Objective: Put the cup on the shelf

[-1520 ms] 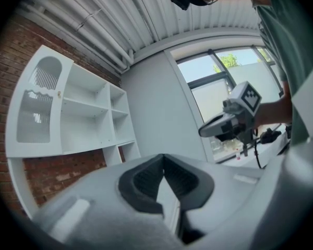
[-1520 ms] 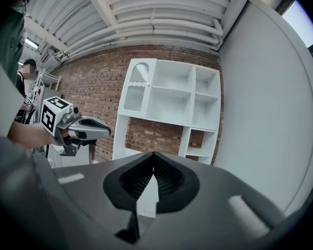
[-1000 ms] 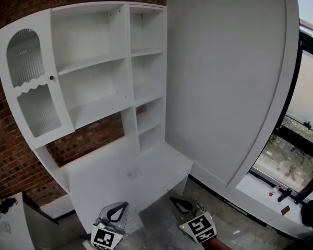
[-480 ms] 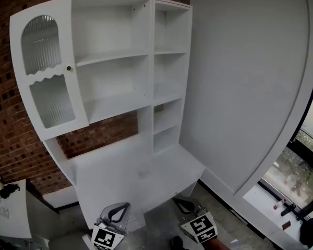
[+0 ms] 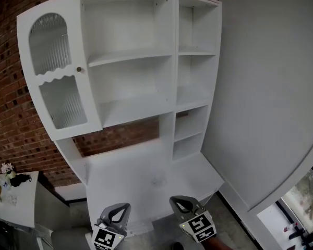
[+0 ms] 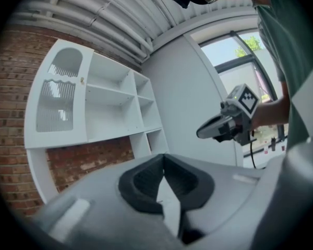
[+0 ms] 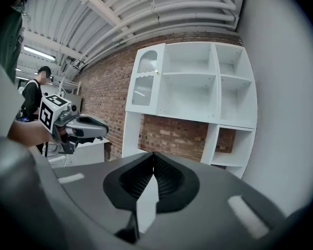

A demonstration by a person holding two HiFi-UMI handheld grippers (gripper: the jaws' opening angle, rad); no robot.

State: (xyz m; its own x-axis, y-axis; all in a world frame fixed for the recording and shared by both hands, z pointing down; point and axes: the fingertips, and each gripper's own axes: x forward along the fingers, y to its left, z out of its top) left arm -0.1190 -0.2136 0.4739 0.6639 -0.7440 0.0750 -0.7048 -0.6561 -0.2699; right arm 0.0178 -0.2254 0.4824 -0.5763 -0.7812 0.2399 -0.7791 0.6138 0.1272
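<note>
Since a second ago the head view has swung so that the shelf unit [image 5: 130, 53] sits larger and more centred. The window has slid down into the right corner, and the white table [image 5: 120, 176] under the shelves lies closer to both grippers. That reads as an approach, with no grasp begun yet.

What looks like the cup [image 5: 157, 181], a faint clear shape I cannot make out sharply, stands near the middle of the table. It is beyond the right gripper [image 5: 175, 200] and apart from it. The left gripper [image 5: 124, 208] is at the near left. Each gripper has its jaws pressed together with nothing between them, as their own views show plainly.

Only the right gripper view shows a person [image 7: 34, 90] at the far left by the brick wall [image 7: 109, 82]. Neither gripper view shows the cup.
</note>
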